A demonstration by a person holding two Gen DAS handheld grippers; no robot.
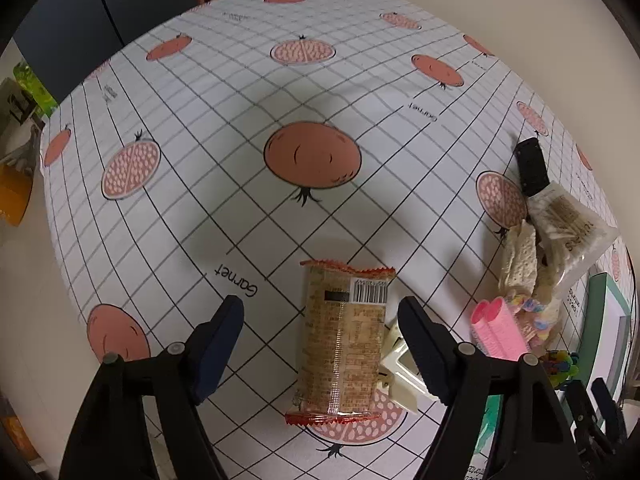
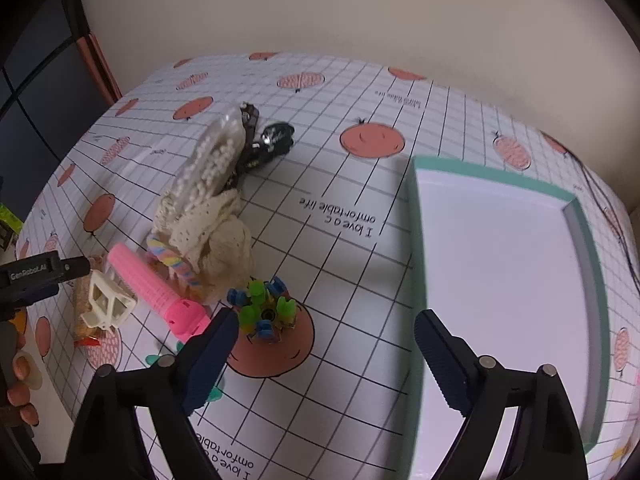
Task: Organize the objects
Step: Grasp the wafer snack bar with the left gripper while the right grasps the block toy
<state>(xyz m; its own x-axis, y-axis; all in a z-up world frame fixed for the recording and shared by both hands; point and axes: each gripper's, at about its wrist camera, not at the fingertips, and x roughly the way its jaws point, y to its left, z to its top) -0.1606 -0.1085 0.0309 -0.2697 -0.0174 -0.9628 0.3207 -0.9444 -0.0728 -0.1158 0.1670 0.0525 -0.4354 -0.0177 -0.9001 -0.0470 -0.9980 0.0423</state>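
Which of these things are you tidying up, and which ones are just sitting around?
For tidying:
snack packet
pink hair roller
cream claw clip
lace cloth
bag of cotton swabs
spiky green and blue toy
black items
green-rimmed tray, likely where they go

Just lying about:
pomegranate tablecloth
yellow item beside the table

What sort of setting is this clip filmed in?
Probably a home: a table under a pomegranate-print grid tablecloth, a pink hair roller, a cream lace cloth, and a green-rimmed white tray.

Tablecloth (image 1: 248, 92) lies open beyond the snack packet (image 1: 342, 344); clutter pile (image 2: 208, 224) (left of tray (image 2: 418, 264)) blocks.
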